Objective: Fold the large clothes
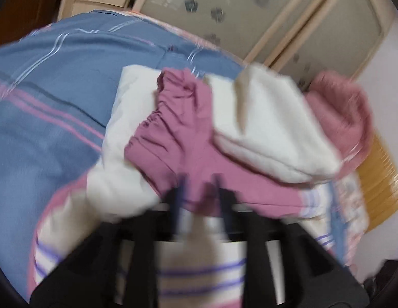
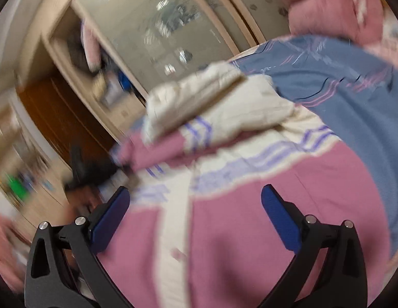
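Your left gripper (image 1: 199, 187) seems pinched on the pink-and-cream garment's (image 1: 188, 148) mauve edge, probably to carry a fold across the bed (image 1: 45, 97), while your right gripper (image 2: 196, 215) gapes empty above it.

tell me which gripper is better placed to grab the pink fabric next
Left. The left gripper has its fingertips at the pink fabric edge; the right gripper hangs wide open above the garment.
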Motion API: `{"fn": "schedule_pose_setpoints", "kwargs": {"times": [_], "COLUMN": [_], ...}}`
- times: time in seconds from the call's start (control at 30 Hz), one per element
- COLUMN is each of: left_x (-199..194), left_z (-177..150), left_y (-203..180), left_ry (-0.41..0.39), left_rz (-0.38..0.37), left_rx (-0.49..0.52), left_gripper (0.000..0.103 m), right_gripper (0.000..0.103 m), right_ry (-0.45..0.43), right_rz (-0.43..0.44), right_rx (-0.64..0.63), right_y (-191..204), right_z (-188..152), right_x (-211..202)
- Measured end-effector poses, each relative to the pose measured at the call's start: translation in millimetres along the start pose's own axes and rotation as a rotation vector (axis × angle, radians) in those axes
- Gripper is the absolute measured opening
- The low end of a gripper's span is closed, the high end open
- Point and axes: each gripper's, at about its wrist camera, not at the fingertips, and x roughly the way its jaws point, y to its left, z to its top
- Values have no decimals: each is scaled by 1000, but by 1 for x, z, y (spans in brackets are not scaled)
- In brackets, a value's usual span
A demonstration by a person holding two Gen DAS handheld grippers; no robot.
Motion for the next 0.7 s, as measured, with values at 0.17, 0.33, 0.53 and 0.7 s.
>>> {"fn": "schedule_pose_setpoints", "kwargs": {"times": [0.17,0.33,0.53,0.7], "left_x": [-75,-106,-123,-123], "left_z": [-35,-62,-59,-57], "left_y": [-30,-46,-39,-29], "left_ry": [-247,-292,-305,-279], "left_rz": [24,52,22,22], "left_rx": [29,147,137,114], "left_gripper": [101,101,101,101], "right_gripper": [96,78,63,16], "right_ry": [-28,43,84,25], "right_rz": [206,214,143,156], "right_rx": [266,427,519,565], "right_y": [-18,-38,-60,-44], "right_z": [60,84,95,82], "right_x": [44,118,191,184]}}
